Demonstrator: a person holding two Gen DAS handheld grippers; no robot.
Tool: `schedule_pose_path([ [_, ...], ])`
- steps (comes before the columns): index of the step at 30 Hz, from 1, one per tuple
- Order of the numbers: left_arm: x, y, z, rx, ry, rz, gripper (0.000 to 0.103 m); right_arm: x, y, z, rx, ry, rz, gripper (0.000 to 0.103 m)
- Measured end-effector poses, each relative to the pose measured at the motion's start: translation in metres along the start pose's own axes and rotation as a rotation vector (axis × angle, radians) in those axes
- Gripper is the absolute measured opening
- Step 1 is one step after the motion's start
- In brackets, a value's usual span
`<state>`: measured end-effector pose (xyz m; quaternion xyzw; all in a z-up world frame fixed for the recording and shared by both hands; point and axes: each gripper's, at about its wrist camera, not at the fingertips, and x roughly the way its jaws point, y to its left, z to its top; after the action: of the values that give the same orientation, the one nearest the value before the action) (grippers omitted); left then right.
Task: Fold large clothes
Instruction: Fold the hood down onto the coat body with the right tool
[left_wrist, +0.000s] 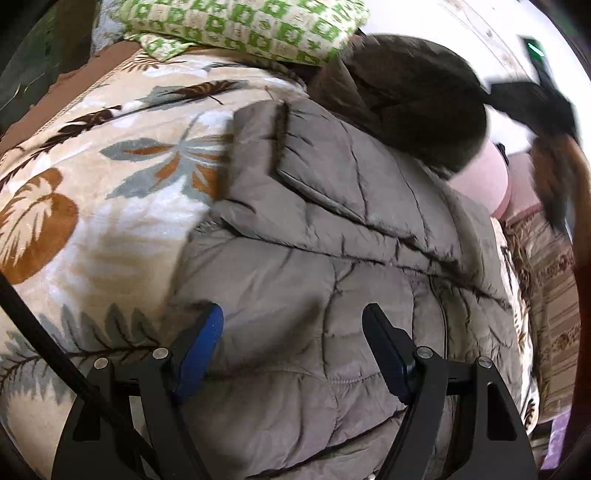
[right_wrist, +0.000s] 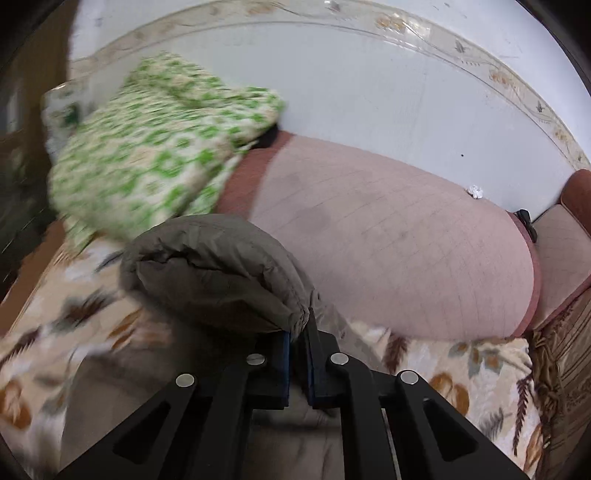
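Jacket: grey quilted puffer jacket (left_wrist: 332, 236) fills centre frame, lying on leaf-print blanket (left_wrist: 92, 192)
Feel: likely light, puffy, slippery; grip seams or hems
Left gripper (left_wrist: 291, 332): wide apart, hovering
Right gripper (right_wrist: 297, 343): pinched on the jacket's gathered edge (right_wrist: 221, 273), lower centre

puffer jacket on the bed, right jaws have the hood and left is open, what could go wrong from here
1. The right gripper pinches only a gathered edge of the hood; slick fabric could slip out when pulled.
2. The left gripper hovers open over the grey puffer jacket, so nothing pins the body and it may drag across the leaf-print blanket.
3. The hood could catch the green pillow close by.
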<state>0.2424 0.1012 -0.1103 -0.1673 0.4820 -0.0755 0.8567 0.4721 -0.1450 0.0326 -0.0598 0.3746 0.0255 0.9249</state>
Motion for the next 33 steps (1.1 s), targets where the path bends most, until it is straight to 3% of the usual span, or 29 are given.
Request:
schedule_pose_path([
  [4, -0.006, 0.011, 0.007, -0.041, -0.022, 0.034, 0.076, -0.059, 0.018, -0.063, -0.011, 0.002, 0.070, 0.007],
  [9, -0.023, 0.026, 0.013, -0.108, -0.080, 0.043, 0.076, -0.103, 0.026, -0.139, -0.003, 0.031, 0.094, 0.007],
  [14, -0.032, 0.030, 0.017, -0.157, -0.111, 0.018, 0.076, -0.120, 0.022, -0.194, 0.060, 0.075, 0.116, 0.007],
  [19, -0.032, 0.017, 0.018, -0.139, -0.127, 0.004, 0.076, -0.111, 0.032, -0.245, 0.079, 0.141, 0.126, 0.007],
  [30, -0.009, -0.029, 0.025, -0.040, -0.154, 0.013, 0.076, -0.074, 0.032, -0.289, 0.104, 0.200, 0.091, 0.007],
  [33, 0.013, -0.044, 0.024, -0.030, -0.100, -0.011, 0.076, -0.077, 0.035, -0.289, 0.089, 0.191, 0.080, 0.007],
])
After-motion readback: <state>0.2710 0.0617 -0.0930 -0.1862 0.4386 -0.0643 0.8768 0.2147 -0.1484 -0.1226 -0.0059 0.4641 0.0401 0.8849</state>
